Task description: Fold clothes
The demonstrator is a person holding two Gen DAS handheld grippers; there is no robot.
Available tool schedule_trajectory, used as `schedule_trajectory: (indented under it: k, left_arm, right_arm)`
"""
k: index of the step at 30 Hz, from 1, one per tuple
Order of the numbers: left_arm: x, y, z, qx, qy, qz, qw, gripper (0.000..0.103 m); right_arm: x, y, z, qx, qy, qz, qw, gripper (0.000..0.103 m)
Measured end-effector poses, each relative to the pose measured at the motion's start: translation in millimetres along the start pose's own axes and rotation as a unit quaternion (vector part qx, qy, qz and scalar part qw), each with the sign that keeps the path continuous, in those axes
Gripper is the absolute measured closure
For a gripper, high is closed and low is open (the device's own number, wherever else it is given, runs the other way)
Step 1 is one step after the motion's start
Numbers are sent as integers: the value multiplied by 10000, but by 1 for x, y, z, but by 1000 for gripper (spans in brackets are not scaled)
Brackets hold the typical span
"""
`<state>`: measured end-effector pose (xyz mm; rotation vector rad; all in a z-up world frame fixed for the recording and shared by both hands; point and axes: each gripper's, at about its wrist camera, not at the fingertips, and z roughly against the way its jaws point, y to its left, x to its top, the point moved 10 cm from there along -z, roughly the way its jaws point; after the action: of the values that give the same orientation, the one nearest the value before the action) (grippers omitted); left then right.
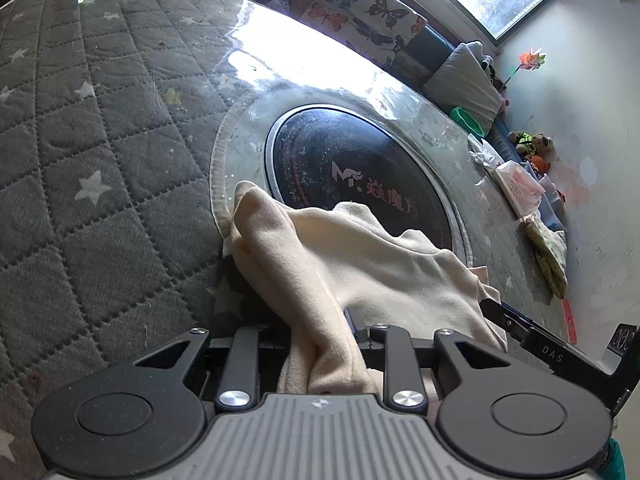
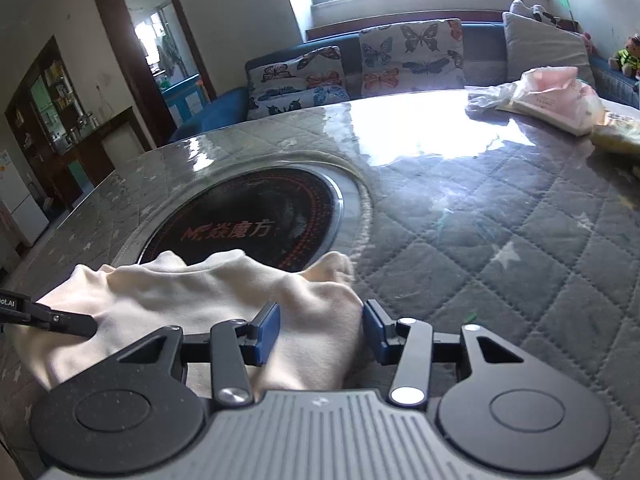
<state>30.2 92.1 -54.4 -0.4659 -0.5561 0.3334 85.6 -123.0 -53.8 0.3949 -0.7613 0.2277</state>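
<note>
Bare quilted table cover [image 2: 500, 248] was seen across the right half of the right wrist view; packets [image 2: 552, 100] were noted at its upper right. The cream garment [image 2: 224, 300] lay at lower centre, long axis left-right, overlapping the dark round cooktop [image 2: 256, 224]. The right gripper [image 2: 320, 330] stood parted around a fold. The left gripper [image 1: 320, 340] was clamped on bunched cloth (shown only in its own view).

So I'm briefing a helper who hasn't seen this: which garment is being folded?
Find the grey star-quilted table with the round black cooktop set into it. The cream fleece garment lies across the cooktop's near edge, the only cloth there, unlike the pink-and-white bags at the far side.
</note>
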Motion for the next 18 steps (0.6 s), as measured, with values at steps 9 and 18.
schedule_trajectory:
  k: [9,18]
  left_arm:
    - [1,0,0,56,-7,-88,9999,77]
    - [1,-4,0,233,-38,-372,9990,77]
  right_arm:
    - [-2,10,2,86,86,-74,9999,87]
    - [-5,14,2,119,101,-49,9999,86]
